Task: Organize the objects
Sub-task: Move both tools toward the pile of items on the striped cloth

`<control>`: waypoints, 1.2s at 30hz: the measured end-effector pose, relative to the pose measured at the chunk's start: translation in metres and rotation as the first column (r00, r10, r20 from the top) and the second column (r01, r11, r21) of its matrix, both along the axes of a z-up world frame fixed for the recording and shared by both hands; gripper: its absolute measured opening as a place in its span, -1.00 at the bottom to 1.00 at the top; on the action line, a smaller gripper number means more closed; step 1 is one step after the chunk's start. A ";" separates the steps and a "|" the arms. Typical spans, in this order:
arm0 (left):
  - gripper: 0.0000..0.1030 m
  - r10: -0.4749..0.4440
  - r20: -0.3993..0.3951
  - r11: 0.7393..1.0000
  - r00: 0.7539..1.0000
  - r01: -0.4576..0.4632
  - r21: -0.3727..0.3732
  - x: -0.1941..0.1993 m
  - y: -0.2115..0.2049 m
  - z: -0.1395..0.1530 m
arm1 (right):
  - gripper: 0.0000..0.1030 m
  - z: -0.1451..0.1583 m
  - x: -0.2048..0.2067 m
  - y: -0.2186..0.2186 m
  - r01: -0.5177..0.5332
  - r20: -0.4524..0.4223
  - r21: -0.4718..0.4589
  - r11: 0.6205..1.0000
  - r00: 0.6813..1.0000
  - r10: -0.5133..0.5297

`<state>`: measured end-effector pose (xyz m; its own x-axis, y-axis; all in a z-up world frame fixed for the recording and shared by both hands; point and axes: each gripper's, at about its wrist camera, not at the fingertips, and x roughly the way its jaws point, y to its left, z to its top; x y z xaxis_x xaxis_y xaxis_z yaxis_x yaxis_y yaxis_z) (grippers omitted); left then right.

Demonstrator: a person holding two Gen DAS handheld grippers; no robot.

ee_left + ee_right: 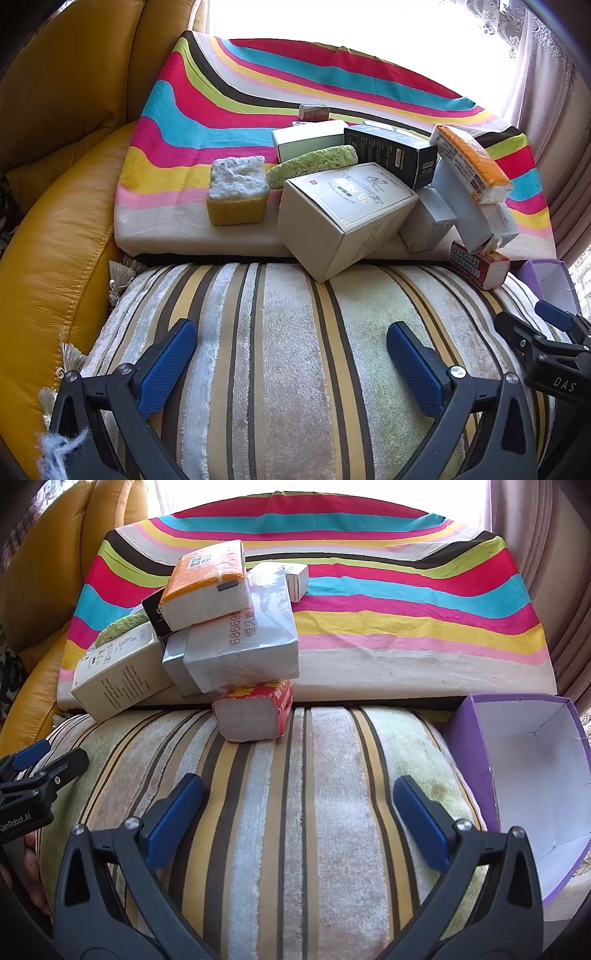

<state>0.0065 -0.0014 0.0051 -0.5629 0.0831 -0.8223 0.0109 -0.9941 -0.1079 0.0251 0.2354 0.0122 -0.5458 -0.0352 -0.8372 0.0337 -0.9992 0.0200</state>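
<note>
Both the left hand-held gripper (291, 354) and right hand-held gripper (299, 812) hover released over the striped cushion (295, 812), apparently ready to move the piled boxes (229, 638) into the purple box (472, 746).

A mustard-yellow leather sofa (55, 229) carries a plush cushion striped in cream, tan and brown (280, 354), with a pale gathered curtain (546, 92) behind.
</note>
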 end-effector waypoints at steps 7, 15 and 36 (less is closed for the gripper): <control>1.00 -0.003 -0.019 0.999 1.000 0.004 0.045 0.002 -0.005 0.002 | 1.00 0.000 0.000 0.000 0.004 -0.011 0.005 1.000 1.000 -0.004; 1.00 -0.003 -0.032 0.996 0.999 0.006 0.086 0.001 -0.007 0.001 | 1.00 -0.003 -0.006 -0.004 0.004 -0.007 0.026 1.000 1.000 -0.004; 0.98 0.025 -0.103 0.979 0.994 -0.003 0.202 0.010 -0.019 0.009 | 1.00 0.018 0.009 0.005 -0.052 -0.061 -0.055 0.997 0.997 0.049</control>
<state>0.0164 -0.0202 0.0136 -0.6473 0.2323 -0.7260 0.0028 -0.9517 -0.3070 0.0342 0.2406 0.0305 -0.5913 -0.1099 -0.7989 0.0868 -0.9936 0.0725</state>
